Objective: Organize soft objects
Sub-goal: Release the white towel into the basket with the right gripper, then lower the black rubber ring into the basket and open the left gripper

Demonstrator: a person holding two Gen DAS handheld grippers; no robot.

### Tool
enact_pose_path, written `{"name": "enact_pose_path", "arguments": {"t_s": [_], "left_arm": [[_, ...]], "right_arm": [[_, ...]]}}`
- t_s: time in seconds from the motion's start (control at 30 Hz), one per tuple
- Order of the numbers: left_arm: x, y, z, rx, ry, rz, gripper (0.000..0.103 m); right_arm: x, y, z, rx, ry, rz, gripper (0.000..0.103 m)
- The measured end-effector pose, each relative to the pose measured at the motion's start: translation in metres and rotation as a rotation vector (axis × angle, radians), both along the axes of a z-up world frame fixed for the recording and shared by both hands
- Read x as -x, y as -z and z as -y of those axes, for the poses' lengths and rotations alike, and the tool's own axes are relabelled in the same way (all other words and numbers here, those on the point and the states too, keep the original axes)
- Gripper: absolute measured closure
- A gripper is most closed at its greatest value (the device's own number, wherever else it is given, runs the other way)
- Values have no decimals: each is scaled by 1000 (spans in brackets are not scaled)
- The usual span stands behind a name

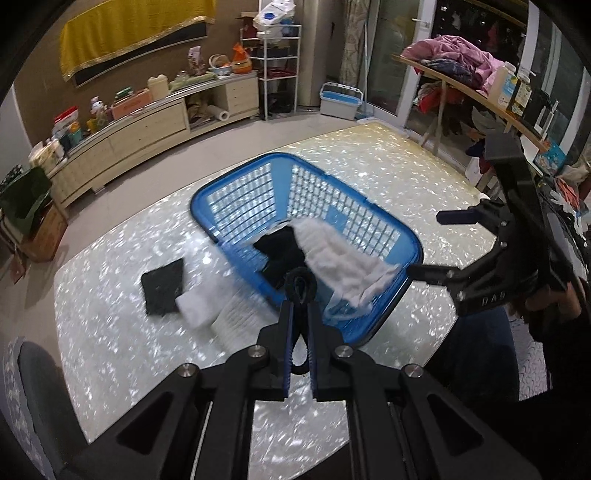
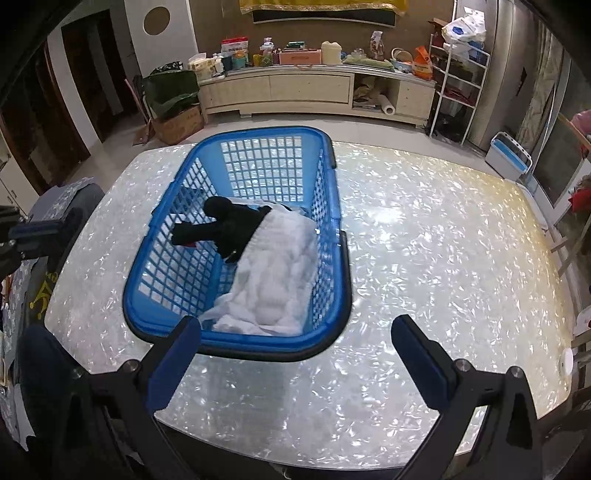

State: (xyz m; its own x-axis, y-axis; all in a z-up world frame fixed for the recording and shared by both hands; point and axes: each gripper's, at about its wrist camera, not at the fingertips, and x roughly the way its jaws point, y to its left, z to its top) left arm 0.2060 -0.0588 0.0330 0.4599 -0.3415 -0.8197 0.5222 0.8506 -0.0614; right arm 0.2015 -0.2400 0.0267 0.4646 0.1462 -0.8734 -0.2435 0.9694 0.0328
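On the pearly counter [image 2: 424, 236] stands a blue basket [image 2: 332, 236] holding a white cloth [image 2: 280, 273] and black garment [image 2: 236, 225], with bare counter right. Left hand-held gripper [image 1: 301, 295] clenches a black loop [image 1: 300, 284] at the basket's near rim; right hand-held gripper [image 2: 295, 343] is spread wide, empty.

We see a pearly table [image 2: 424, 258], a long cream sideboard [image 2: 310, 90] crowded with boxes, a white wire rack [image 2: 460, 79] and a yellow cloth [image 1: 125, 35] on the wall.
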Motion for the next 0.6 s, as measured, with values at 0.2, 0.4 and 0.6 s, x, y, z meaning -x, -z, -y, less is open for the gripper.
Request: {"name": "enact_pose_path", "arguments": {"t_s": [0.2,0.4,0.6], "left_arm": [[-23,12,33,-9,45,-26,97],[-45,32,62,-17,96,-65,97],[-68,53,89,-44,135,-105,97]], "right_arm": [[-4,4,15,-24,12,7,0],[-9,12,28,-61,25,2,0],[-19,19,35,-60,39,3,0]]}}
